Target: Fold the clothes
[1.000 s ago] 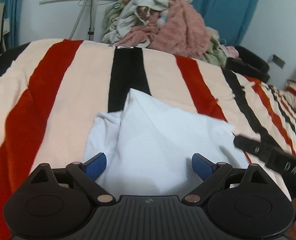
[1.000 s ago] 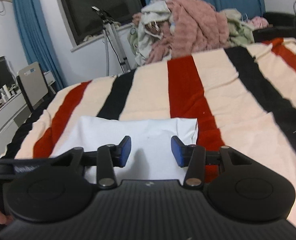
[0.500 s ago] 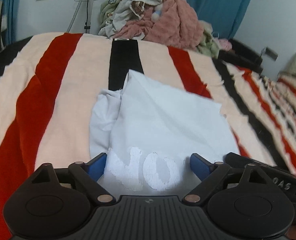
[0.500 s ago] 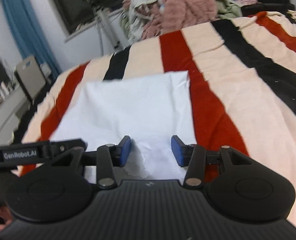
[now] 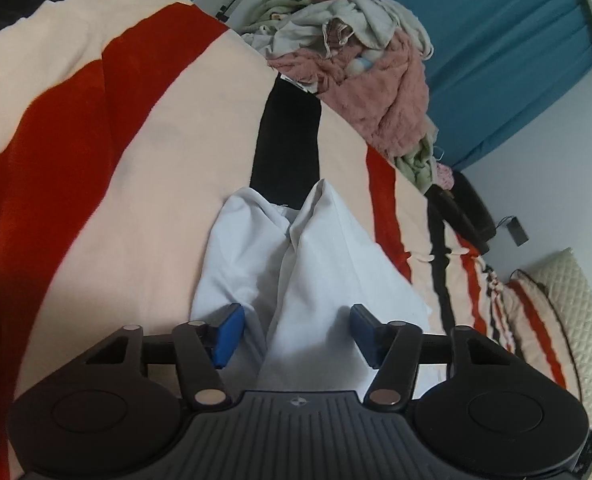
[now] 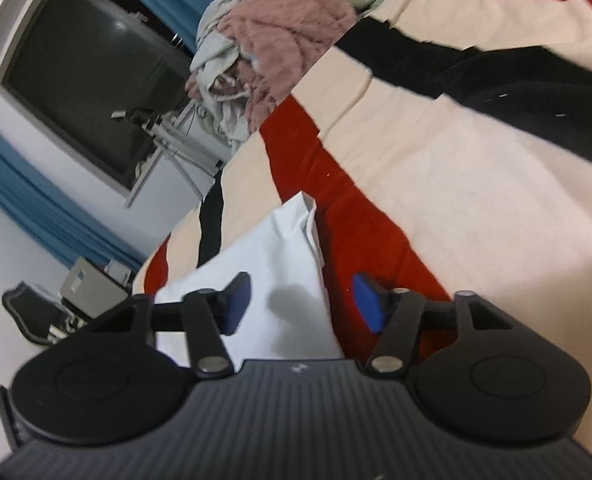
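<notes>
The white garment [image 5: 320, 264] lay folded on the striped blanket [image 5: 156, 152], stretched away from both cameras toward the far end of the bed. In the left wrist view the left gripper [image 5: 294, 330] hung low over the near end of the cloth, its blue pads [image 5: 228, 330] wide apart, with white fabric showing in the gap between them. Nothing was pinched; the pads sat just beside the cloth on either side, and whether they brushed it could not be told. A crease ran lengthwise down the garment, a narrower flap on the left and a broader panel on the right, the far corner lying over the black stripe.

Over in the right wrist view, tilted hard, the right gripper [image 6: 300, 306] was spread open too. Its left pad [image 6: 238, 304] stood over the white garment [image 6: 264, 256]; the other pad stood over the red stripe of the blanket [image 6: 456, 184], so the garment's right edge ran up between the two. A small grey shadow fell on the cloth between the fingers.

At the far end of the bed sat a heap of laundry [image 5: 360, 64], a fuzzy pink piece on top of pale ones. Blue curtains [image 5: 508, 60] hung behind it. A dark window [image 6: 88, 76] showed in the right view, and a quilted cream pillow [image 5: 572, 308] at the edge of the left one.
</notes>
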{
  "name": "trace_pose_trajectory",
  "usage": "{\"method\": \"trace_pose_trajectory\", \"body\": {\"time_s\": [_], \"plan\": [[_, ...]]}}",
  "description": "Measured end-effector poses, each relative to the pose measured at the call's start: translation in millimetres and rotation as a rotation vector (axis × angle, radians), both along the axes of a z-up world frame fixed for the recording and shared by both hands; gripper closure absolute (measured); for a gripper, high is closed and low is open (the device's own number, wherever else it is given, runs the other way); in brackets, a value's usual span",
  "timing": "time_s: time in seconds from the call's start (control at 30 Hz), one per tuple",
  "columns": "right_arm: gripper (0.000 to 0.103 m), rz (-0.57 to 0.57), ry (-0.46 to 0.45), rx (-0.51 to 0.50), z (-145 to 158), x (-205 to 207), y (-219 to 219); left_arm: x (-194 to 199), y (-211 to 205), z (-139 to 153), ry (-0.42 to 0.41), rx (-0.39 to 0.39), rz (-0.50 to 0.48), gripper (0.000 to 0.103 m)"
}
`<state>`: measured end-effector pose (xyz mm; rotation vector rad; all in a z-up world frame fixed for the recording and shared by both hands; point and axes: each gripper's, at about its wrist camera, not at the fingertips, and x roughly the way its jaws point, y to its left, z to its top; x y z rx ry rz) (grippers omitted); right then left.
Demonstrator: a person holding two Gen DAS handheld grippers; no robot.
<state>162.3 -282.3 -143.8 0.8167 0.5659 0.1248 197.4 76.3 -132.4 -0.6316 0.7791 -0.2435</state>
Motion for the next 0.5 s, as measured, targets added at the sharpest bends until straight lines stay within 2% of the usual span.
{"method": "trace_pose_trajectory", "body": {"time_s": [0.03, 0.1, 0.13, 0.2, 0.3, 0.43, 0.5], "plan": [[0.063, 0.015, -0.004, -0.018, -1.0, 4.0, 3.3, 1.8, -0.2, -1.3, -0.003, 0.001, 0.000, 0.055], [0.075, 0.044, -0.011, -0.053, -2.9, 11.9, 10.0, 4.2, -2.8, -2.8, 0.004, -0.004, -0.015, 0.082], [0.083, 0.058, -0.015, -0.071, -3.9, 15.9, 13.4, 5.2, -4.5, -3.4, 0.009, -0.007, -0.024, 0.087], [0.090, 0.085, -0.026, -0.108, -4.2, 22.3, 20.1, 3.9, -8.2, 0.8, 0.005, 0.008, -0.027, 0.095], [0.094, 0.104, -0.068, -0.167, 7.2, 20.2, 28.9, -4.8, -7.7, 12.9, -0.033, 0.018, -0.011, 0.097], [0.096, 0.102, -0.126, -0.163, 21.8, 12.6, 30.4, -26.4, 1.1, 30.9, -0.062, -0.013, 0.029, 0.097], [0.096, 0.104, -0.153, -0.174, 29.2, 10.0, 32.8, -34.8, 1.4, 37.7, -0.084, 0.018, 0.030, 0.097]]}}
